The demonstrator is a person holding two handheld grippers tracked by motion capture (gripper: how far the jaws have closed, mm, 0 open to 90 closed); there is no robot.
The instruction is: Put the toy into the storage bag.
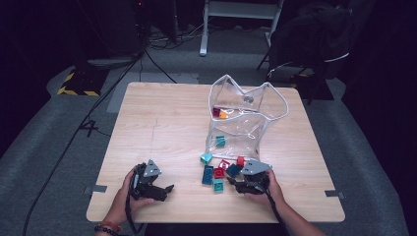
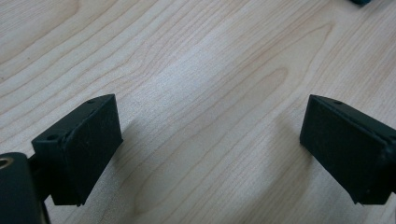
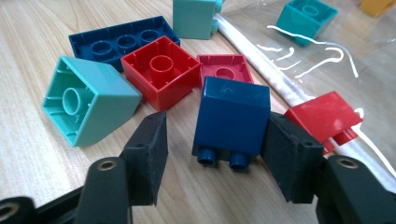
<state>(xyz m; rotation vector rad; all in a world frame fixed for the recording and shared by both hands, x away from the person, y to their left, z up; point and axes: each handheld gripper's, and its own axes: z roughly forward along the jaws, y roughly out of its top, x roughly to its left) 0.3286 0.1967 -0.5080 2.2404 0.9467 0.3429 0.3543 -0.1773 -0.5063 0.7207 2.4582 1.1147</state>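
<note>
Right now my right gripper [image 3: 212, 154] has its jaws spread around the dark blue block [image 3: 232, 119], which lies on its side on the table [image 3: 28, 154], studs pointing back toward me. One pad looks to be touching or nearly touching the block's face; the other stands clear with a gap, so I don't count this as a grip yet. My left gripper [image 2: 205, 149] is spread wide over bare wood with nothing between its jaws.

What worries me is the crowding ahead of the tool. Just beyond the blue block sit a red block [image 3: 161, 70] and a smaller crimson block [image 3: 225, 70], and beside the free pad lies a light teal block [image 3: 88, 100] — if I push forward while closing, I expect to shove those into a jam. Off the touching pad's side, another red block [image 3: 324, 116] rests against the clear bag's [image 3: 299, 51] white rim; a sideways drift could snag that rim and drag the bag. Closing unevenly could also twist the blue block out — its faces look slick.
</note>
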